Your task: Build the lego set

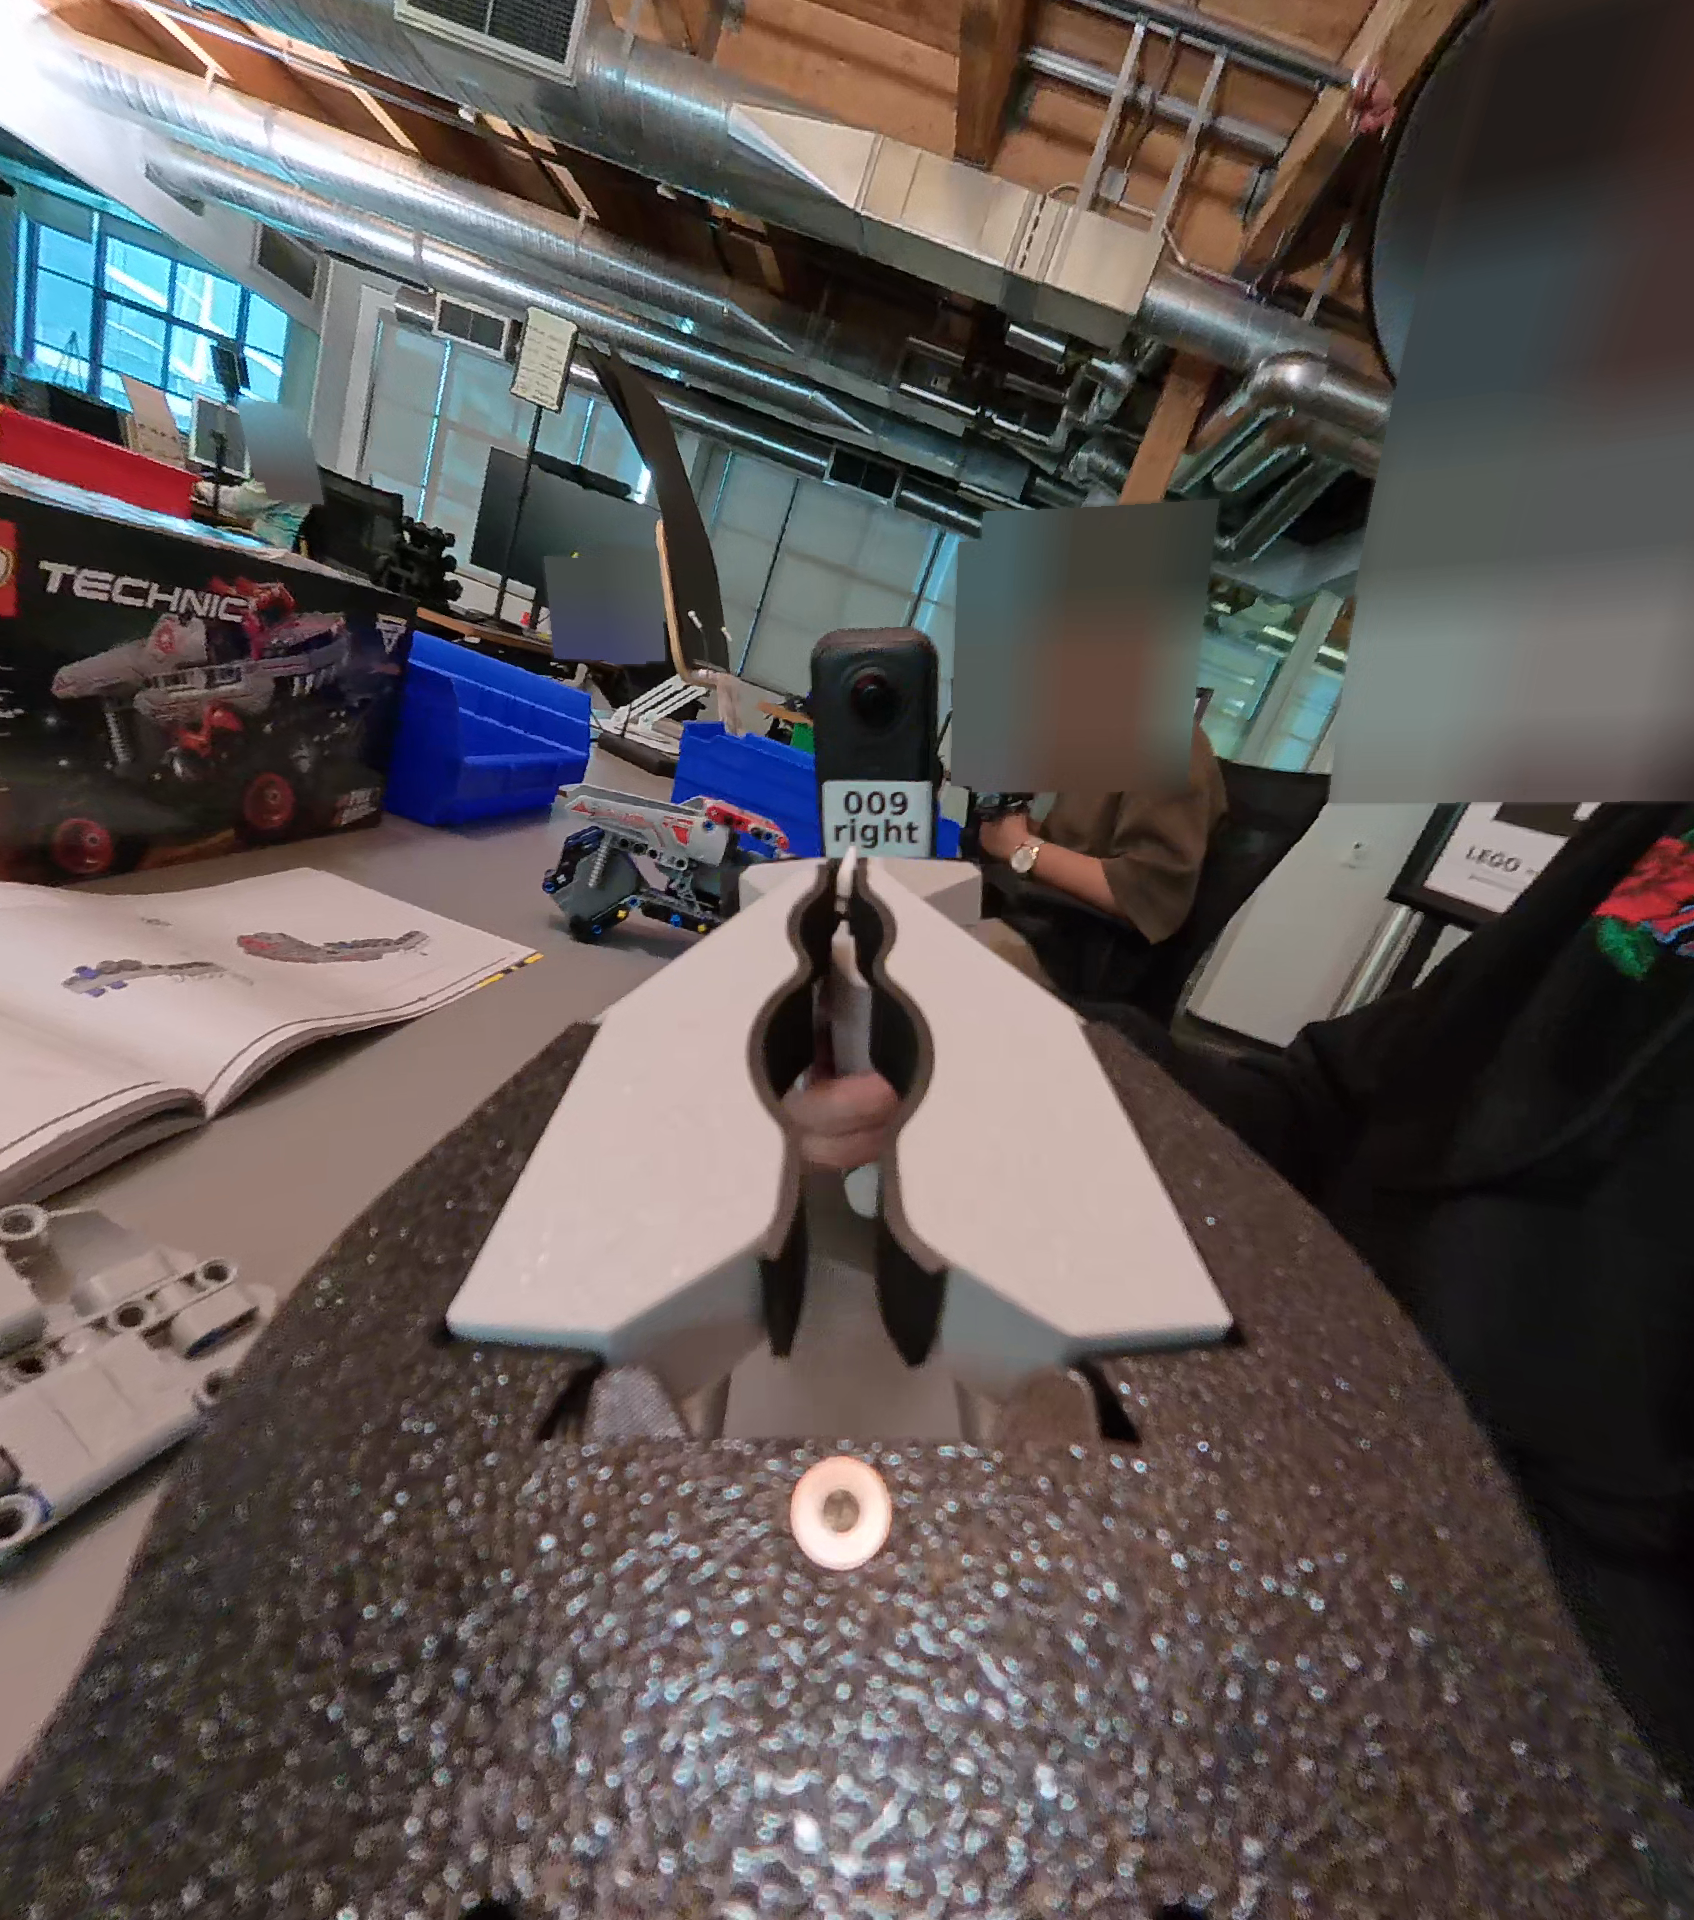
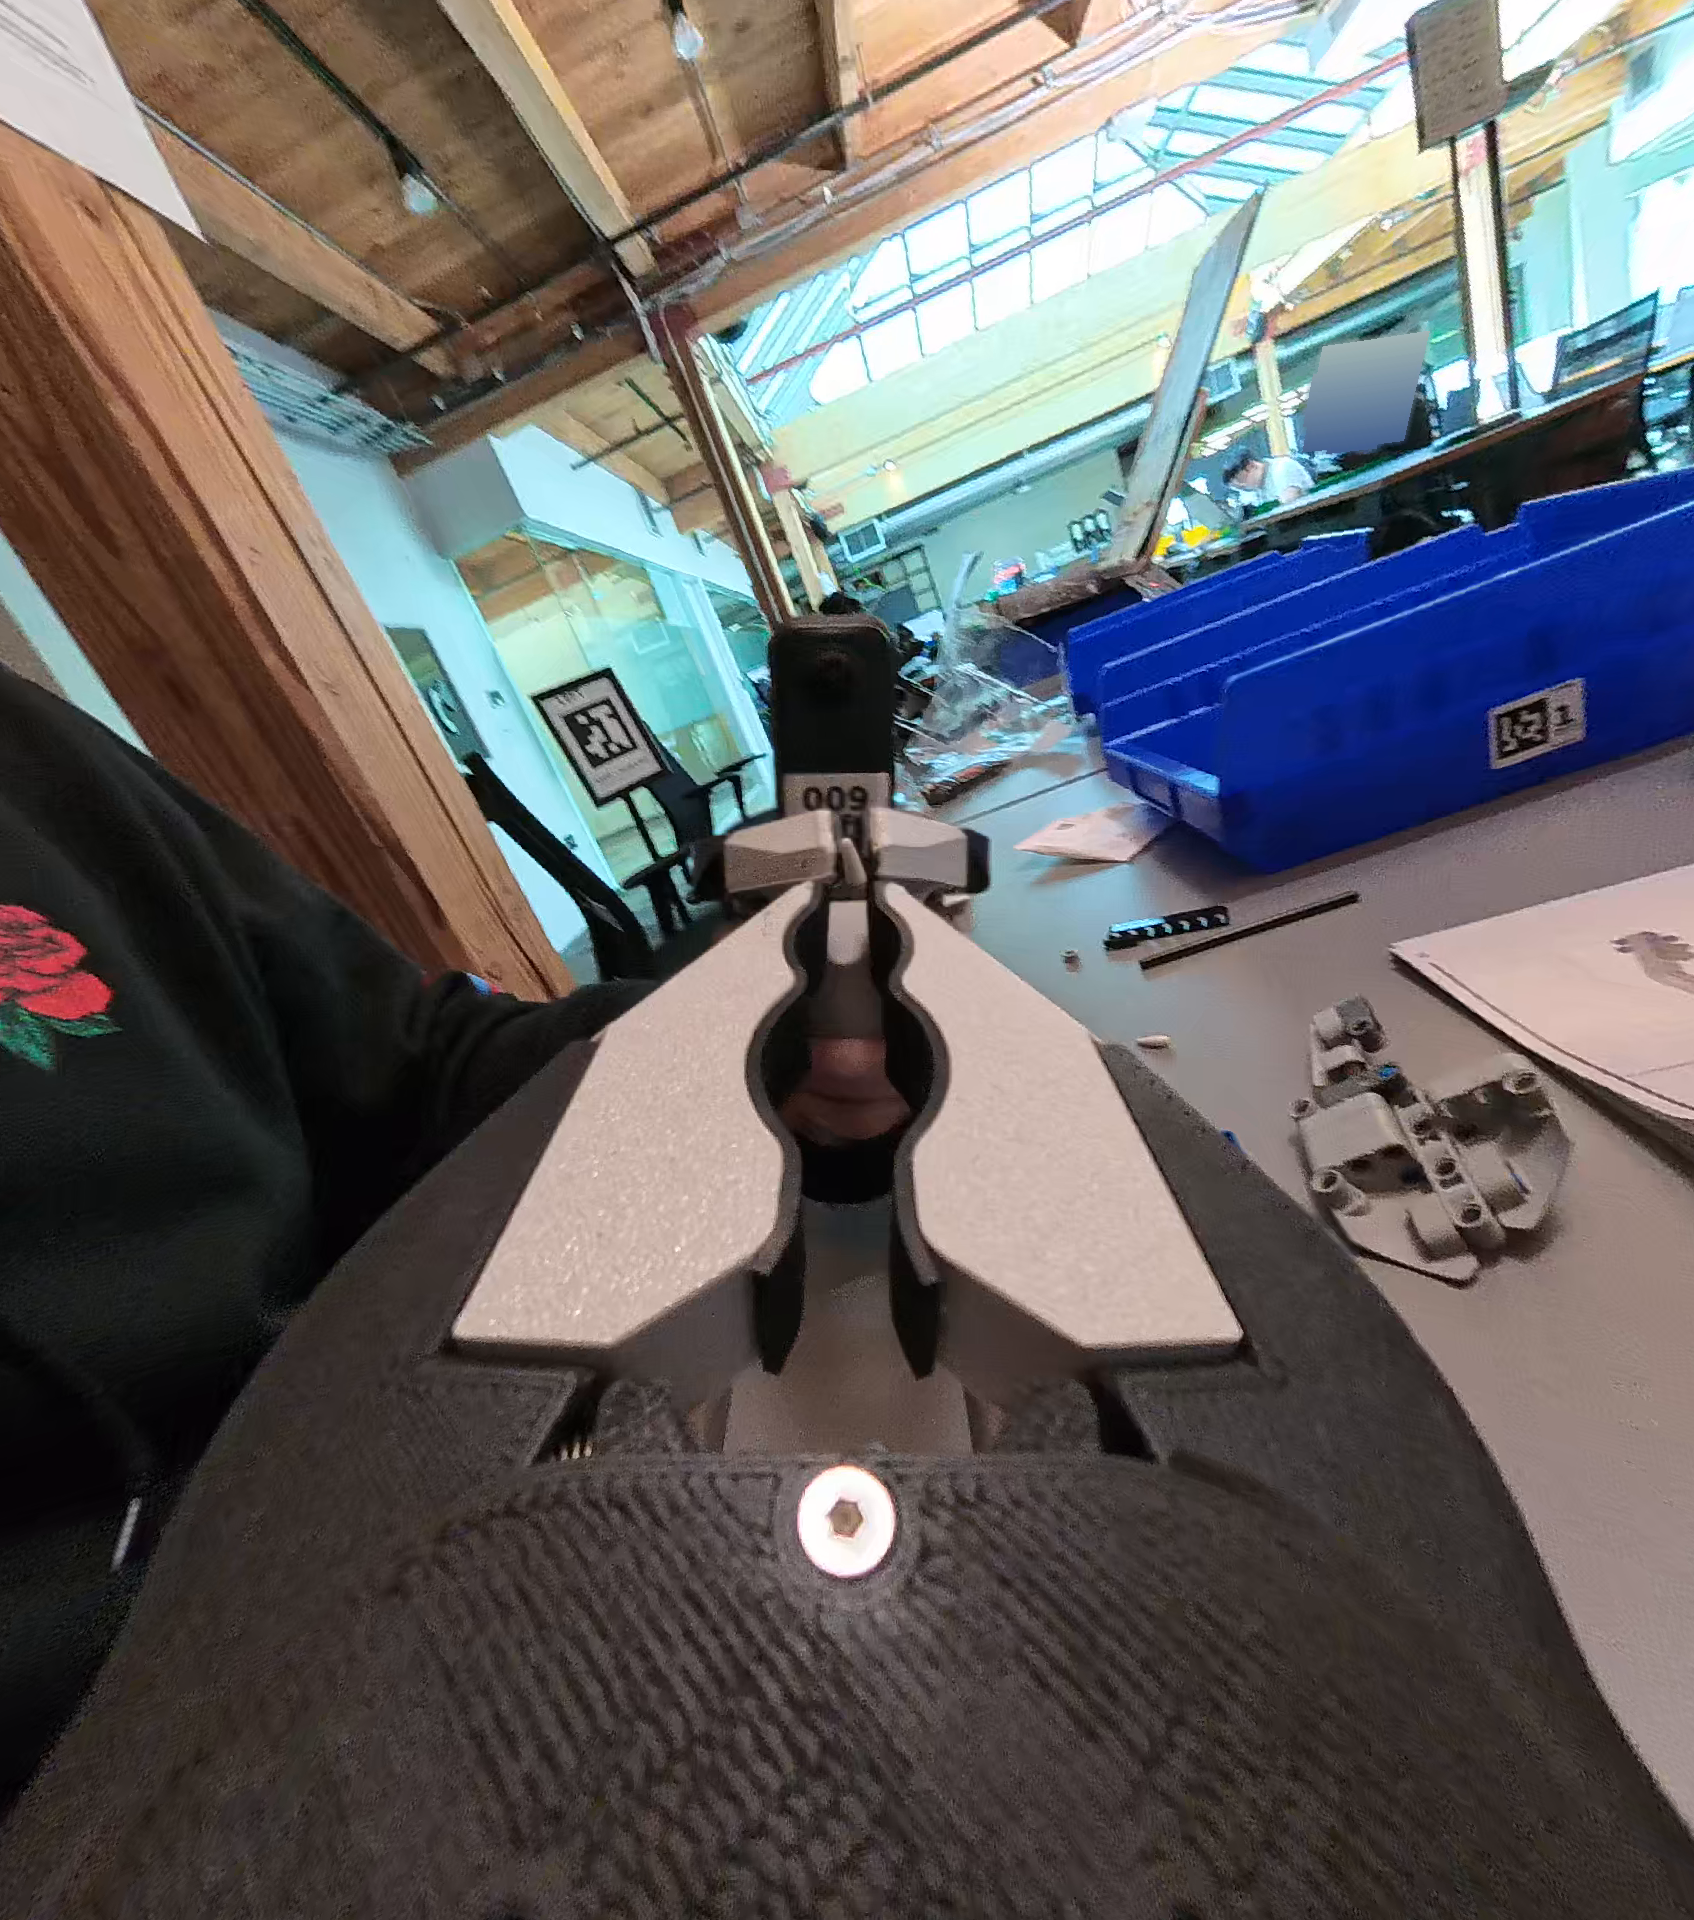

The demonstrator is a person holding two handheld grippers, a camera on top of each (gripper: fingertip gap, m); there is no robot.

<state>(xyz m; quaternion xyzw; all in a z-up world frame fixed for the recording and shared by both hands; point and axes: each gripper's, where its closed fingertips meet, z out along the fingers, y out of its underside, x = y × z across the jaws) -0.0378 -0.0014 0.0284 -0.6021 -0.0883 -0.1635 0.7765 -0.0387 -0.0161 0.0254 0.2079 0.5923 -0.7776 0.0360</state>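
Both grippers are raised above the tabletop (image 2: 1238, 1039), tip to tip. The left gripper (image 1: 848, 883) and right gripper (image 2: 851, 868) each have fingers closed on one small white piece (image 1: 848, 868). The grey lego assembly (image 2: 1425, 1164) lies beside the open instruction booklet (image 1: 95, 997). Only the left view shows the printed lego box (image 1: 136, 665).

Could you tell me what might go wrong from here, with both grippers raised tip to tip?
1. The left gripper and right gripper pinch one small white piece above the table; misalignment could drop it.
2. The grey subassembly and black axle lie loose below, so a falling piece or lowered gripper could scatter them.
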